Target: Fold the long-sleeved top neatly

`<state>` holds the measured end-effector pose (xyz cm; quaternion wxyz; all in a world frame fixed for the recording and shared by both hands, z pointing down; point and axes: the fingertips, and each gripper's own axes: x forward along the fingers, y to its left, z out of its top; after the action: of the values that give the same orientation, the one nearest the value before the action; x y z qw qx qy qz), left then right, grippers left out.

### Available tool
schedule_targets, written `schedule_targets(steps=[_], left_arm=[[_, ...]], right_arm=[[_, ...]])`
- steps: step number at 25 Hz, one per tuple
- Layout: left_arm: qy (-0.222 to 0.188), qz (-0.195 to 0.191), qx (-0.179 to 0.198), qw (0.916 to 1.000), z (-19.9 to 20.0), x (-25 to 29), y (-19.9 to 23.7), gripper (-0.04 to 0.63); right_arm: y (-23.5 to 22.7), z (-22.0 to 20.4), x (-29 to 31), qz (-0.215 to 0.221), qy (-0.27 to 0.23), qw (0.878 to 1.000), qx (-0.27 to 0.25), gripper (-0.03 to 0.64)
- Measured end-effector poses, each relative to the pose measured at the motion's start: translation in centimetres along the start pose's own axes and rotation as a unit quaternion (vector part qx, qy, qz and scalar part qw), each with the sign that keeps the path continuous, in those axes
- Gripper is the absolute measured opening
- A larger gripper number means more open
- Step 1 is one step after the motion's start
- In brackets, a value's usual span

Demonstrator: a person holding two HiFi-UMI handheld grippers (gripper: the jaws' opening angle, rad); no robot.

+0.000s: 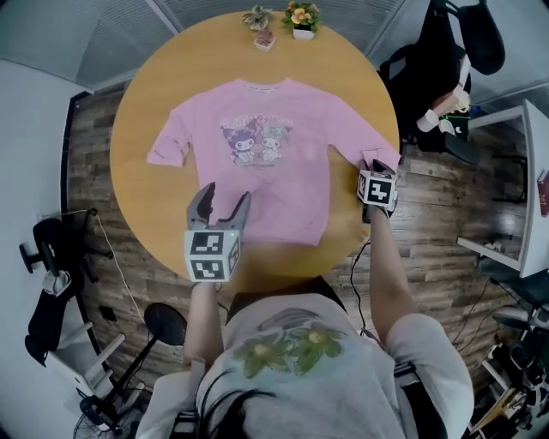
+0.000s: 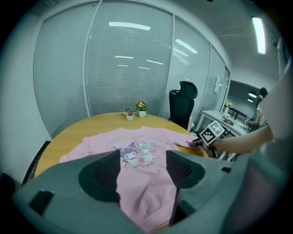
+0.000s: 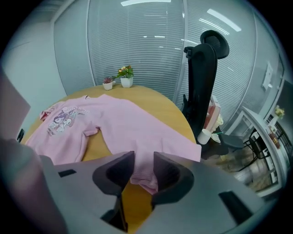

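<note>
- Wood floor (image 1: 94, 171) surrounds one round, tan table (image 1: 137, 111), and we see glass walls with closed blinds (image 2: 128, 59) behind it.
- One pink long-sleeved top (image 1: 266, 171) lies spread flat on that table, cartoon print facing up, neckline towards the far edge and hem towards us.
- We count two sleeves. The one on our left (image 1: 165, 146) lies bunched up short beside the body. The one on our right (image 3: 151, 132) stretches out to the table's rim.
- Two small potted plants (image 1: 302, 17) stand side by side at the far edge, clear of the top.
- One black office chair (image 1: 437, 60) stands beyond the table on our right, with one white desk (image 1: 532, 171) near it.
- Our left gripper (image 2: 143, 157) hangs over the hem with its jaws spread wide, holding nothing.
- Our right gripper (image 3: 143, 160) is down at the right sleeve's end, its jaws partly apart either side of the ribbed cuff (image 3: 144, 180). The cloth there lies flat on the table, not pinched.
</note>
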<state>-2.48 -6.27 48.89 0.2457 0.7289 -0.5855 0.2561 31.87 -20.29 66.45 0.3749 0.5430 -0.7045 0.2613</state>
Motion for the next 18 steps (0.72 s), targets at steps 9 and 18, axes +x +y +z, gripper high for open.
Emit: schedule_targets(steps=[9, 18], left_arm=[[0.024, 0.0, 0.012, 0.9996, -0.5, 1.9, -1.4, 0.296], [0.024, -0.018, 0.026, 0.9992, 0.6, 2.9, -2.6, 0.296]], right_arm=[[-0.2, -0.5, 0.5, 0.013, -0.003, 1.0, -0.004, 0.038], [-1.2, 1.9, -2.2, 0.03, -0.051, 0.998, 0.036, 0.034]])
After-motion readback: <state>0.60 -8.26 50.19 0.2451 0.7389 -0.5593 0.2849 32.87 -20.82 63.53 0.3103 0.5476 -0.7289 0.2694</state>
